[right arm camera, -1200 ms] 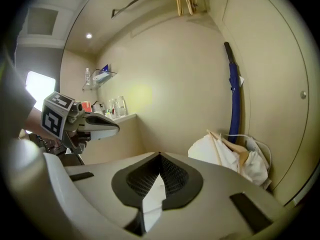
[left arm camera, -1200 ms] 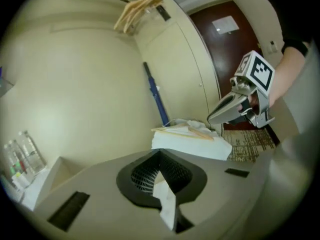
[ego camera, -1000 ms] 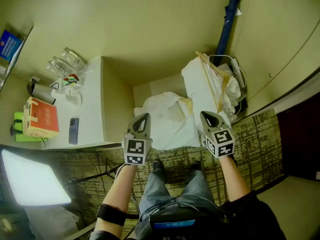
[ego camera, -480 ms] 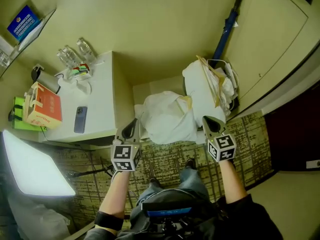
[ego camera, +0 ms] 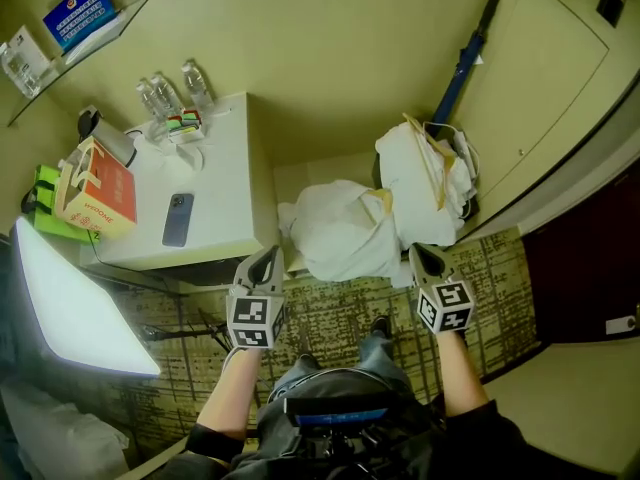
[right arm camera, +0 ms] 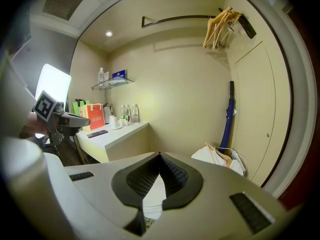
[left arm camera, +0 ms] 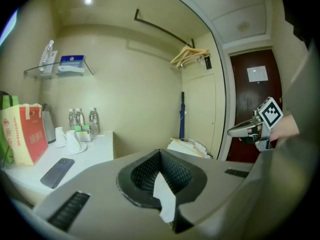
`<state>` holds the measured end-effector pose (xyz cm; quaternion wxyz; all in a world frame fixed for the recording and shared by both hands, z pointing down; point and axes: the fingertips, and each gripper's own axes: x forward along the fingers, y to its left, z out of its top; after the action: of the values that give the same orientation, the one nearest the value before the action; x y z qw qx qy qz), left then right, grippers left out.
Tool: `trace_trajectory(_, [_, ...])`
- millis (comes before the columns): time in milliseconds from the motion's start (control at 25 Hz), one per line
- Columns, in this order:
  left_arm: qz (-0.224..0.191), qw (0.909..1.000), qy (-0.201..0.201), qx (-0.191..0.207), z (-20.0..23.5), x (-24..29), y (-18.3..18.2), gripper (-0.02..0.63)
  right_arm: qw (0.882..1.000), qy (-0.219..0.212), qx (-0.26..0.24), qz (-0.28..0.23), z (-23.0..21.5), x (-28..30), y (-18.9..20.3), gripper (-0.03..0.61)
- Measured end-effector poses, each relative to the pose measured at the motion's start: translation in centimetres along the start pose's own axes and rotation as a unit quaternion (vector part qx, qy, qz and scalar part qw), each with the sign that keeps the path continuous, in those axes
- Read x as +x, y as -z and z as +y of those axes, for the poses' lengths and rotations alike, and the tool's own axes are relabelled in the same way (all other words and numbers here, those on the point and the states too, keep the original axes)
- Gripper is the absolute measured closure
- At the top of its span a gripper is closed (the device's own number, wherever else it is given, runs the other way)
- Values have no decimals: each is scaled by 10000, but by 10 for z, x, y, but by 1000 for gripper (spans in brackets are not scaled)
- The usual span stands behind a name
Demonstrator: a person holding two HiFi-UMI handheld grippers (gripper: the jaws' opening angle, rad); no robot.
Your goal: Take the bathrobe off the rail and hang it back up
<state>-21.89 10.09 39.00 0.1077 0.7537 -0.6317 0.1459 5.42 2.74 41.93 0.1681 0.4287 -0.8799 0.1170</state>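
The left hand-held gripper has its jaws pressed together with nothing between them. The right hand-held gripper is likewise closed and empty. The white bathrobe lies heaped low against the wall beside the white table, off the dark metal rail, where bare wooden hangers hang. A red-and-white paper bag stands on the table, and its contents cannot be made out. Both forearms reach forward side by side, well apart, with the tips aimed slightly downward toward the heap.
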Motion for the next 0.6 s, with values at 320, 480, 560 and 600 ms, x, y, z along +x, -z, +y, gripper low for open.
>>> trace_trajectory(320, [-76, 9999, -62, -83, -1, -17, 1, 614, 10000, 52, -38, -10, 1, -9, 4, 561])
trace_trajectory(480, [-34, 9999, -67, -74, -4, -17, 4, 612, 10000, 29, -15, 30, 2, -12, 9, 561])
trace_trajectory(560, [12, 9999, -91, -83, -5, -15, 7, 613, 10000, 19, 3, 52, 1, -13, 11, 561])
trace_trajectory(600, [33, 9999, -104, -104, -6, -14, 9, 613, 10000, 19, 15, 62, -1, -14, 11, 561])
